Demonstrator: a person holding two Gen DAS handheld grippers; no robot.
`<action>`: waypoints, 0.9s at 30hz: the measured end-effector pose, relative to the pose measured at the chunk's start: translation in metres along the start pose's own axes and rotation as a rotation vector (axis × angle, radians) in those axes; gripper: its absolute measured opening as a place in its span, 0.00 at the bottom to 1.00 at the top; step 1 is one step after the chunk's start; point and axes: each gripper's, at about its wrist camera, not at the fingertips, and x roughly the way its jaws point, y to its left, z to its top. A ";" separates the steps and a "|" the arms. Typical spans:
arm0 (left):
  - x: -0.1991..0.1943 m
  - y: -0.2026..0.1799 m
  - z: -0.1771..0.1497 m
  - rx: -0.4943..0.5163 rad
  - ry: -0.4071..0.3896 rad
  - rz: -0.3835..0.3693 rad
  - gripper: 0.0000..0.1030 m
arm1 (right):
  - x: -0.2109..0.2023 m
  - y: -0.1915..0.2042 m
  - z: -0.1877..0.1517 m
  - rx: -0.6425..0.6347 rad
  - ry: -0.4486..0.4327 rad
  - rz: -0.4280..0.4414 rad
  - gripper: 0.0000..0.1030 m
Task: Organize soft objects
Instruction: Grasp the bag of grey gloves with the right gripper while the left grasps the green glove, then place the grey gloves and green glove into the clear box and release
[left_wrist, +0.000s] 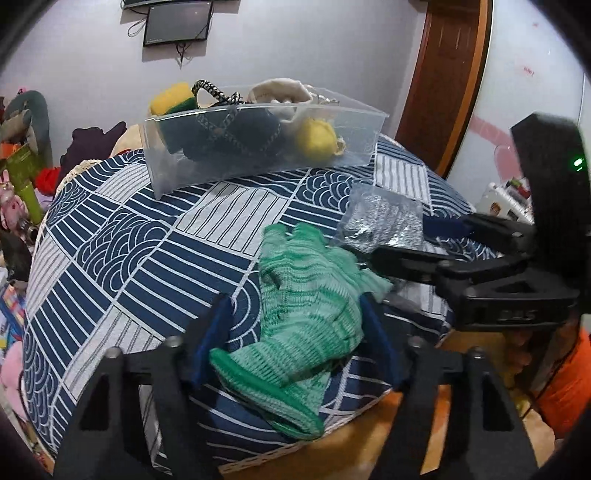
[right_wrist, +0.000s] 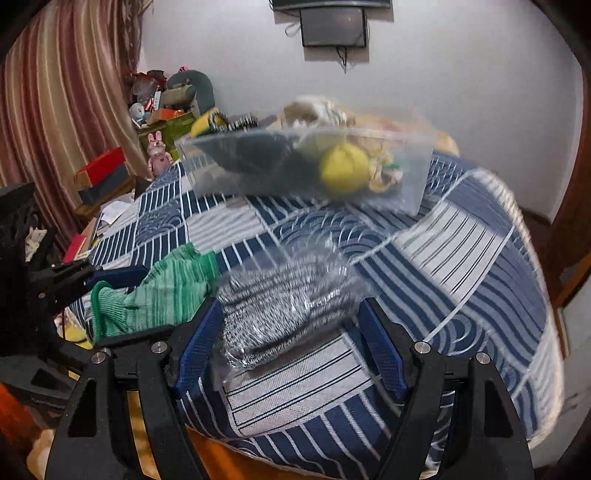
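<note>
A green knit glove (left_wrist: 303, 295) lies on the blue-and-white patterned table (left_wrist: 147, 258), between the open fingers of my left gripper (left_wrist: 295, 314). A grey speckled glove in a clear plastic bag (right_wrist: 284, 306) lies to its right, between the open fingers of my right gripper (right_wrist: 291, 317). In the left wrist view the bagged glove (left_wrist: 384, 221) shows with the right gripper (left_wrist: 417, 240) beside it. The green glove (right_wrist: 162, 291) also shows in the right wrist view. A clear plastic bin (left_wrist: 258, 147) at the back holds yellow, dark and cream soft items.
The bin (right_wrist: 303, 166) sits at the table's far side. Cluttered toys and boxes (right_wrist: 162, 122) stand beyond the table on the left, by a striped curtain (right_wrist: 66, 110). A wooden door (left_wrist: 450, 81) is at the back right. The table's near edge (left_wrist: 295, 446) is just under the grippers.
</note>
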 end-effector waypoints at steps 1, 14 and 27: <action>-0.002 -0.001 0.000 0.004 -0.007 -0.003 0.53 | 0.001 -0.001 -0.002 0.002 -0.004 -0.004 0.67; -0.020 0.001 0.016 0.028 -0.081 0.059 0.25 | -0.018 0.006 0.002 -0.029 -0.064 0.005 0.25; -0.049 0.012 0.068 0.015 -0.236 0.119 0.25 | -0.055 -0.007 0.037 -0.006 -0.201 -0.044 0.25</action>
